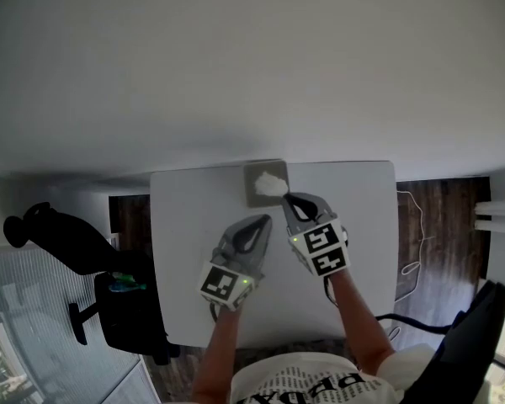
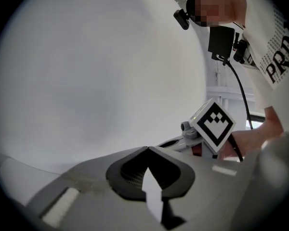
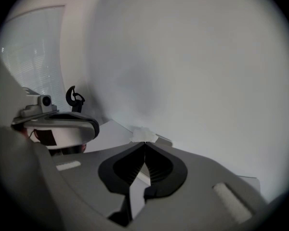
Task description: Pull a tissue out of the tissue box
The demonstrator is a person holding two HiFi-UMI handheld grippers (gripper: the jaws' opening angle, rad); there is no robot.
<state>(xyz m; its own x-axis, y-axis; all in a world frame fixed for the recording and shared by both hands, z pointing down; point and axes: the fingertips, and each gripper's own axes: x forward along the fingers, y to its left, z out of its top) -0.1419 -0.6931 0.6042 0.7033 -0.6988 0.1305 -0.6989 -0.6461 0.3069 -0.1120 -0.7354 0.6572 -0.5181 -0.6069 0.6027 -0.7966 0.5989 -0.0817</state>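
The right gripper point(image 1: 289, 200) jaws are closed, tips just beside the tissue point(image 1: 272, 183) sticking from the tissue box point(image 1: 252, 195). The left gripper point(image 1: 263, 222) jaws are closed too, empty, above the counter point(image 1: 362, 225).

Soft, even daylight with faint shadows. The wall point(image 1: 252, 57) and worktop point(image 1: 181, 225) read flat and pale; the tissue point(image 1: 271, 183) is almost washed out, and the floor point(image 1: 442, 217) is dark. Window blinds point(image 3: 31, 57) glow pale at the left. Both gripper views are round fisheye pictures with black corners, bent lines and soft nearby parts
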